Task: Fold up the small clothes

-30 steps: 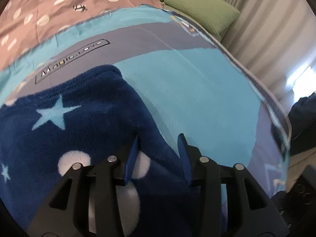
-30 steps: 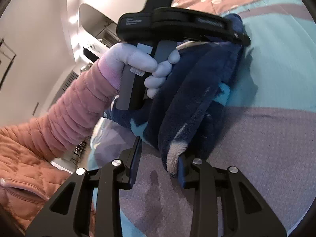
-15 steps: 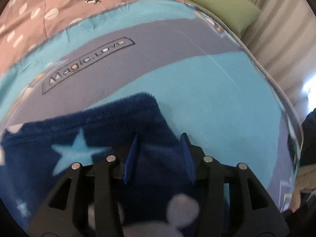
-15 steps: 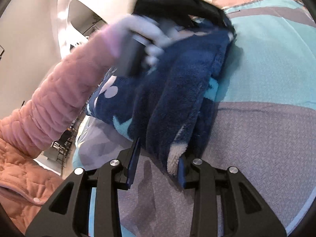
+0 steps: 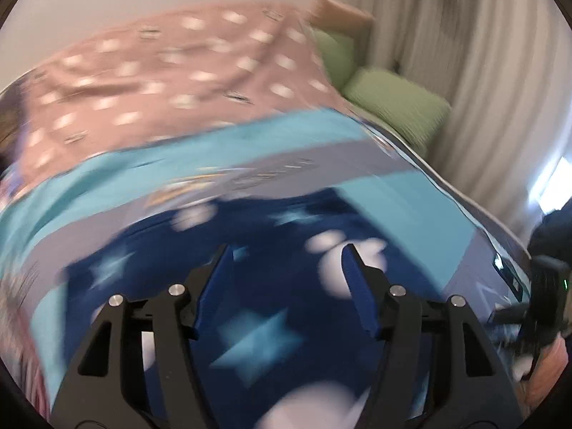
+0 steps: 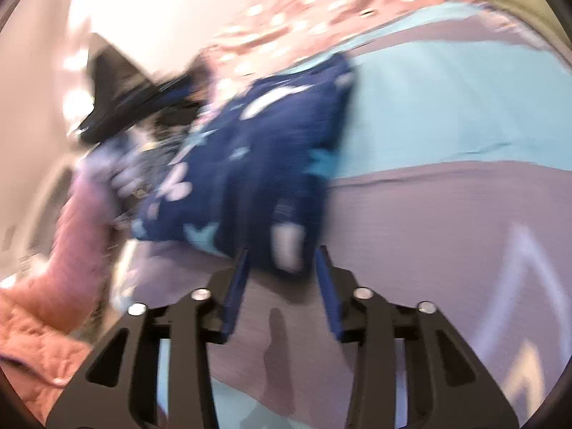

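Navy fleece garment (image 5: 282, 293), all stars and pale blobs, lies folded on the striped blue-and-grey blanket (image 5: 400, 193) on the bed. Left gripper (image 5: 286, 268) hangs above it, jaws opening with nothing pinched between them. Right gripper (image 6: 282, 275) sits at the garment's near corner, jaws opening too, the fleece edge between them but not squeezed. Green pillows (image 5: 397, 96) lie at the head, blurred.
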The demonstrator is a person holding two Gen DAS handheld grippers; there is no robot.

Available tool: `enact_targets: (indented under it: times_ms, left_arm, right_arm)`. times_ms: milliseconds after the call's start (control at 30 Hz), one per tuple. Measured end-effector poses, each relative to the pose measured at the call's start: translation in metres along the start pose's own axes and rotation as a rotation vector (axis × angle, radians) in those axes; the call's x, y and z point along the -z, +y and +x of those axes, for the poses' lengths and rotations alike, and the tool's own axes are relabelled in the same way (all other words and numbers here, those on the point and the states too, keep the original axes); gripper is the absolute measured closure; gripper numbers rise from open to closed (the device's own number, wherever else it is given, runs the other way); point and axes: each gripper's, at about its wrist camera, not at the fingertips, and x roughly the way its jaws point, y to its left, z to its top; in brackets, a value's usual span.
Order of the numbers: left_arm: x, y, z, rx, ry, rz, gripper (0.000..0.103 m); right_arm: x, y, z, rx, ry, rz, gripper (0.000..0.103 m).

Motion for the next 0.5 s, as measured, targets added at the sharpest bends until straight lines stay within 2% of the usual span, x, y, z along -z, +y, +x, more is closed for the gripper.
enact_targets:
  times_ms: [100,200,267,367,500]
  left_arm:
    - [0.053,0.085,-0.079,-0.092,-0.081,-0.188,0.041]
    - [0.104,0.138,-0.130,-0.131,-0.113,-0.323,0.046]
    - [0.143,0.158,-0.154,-0.104,-0.112,-0.404,0.047]
    - [0.186,0.166,-0.169,-0.043,-0.105,-0.454,0.047]
    - [0.215,0.150,-0.155,0.072,-0.085,-0.469,0.047]
  right_arm:
    - [-0.002,0.007,-0.020,0.043,-0.049,0.013,0.060]
    - [-0.004,0.030,-0.028,0.060,-0.076,-0.025,0.057]
    - [-0.006,0.046,-0.021,0.071,-0.066,-0.050,0.055]
    - [0.000,0.069,-0.010,0.064,-0.035,-0.042,0.053]
    - [0.016,0.084,0.008,0.073,0.004,-0.008,0.053]
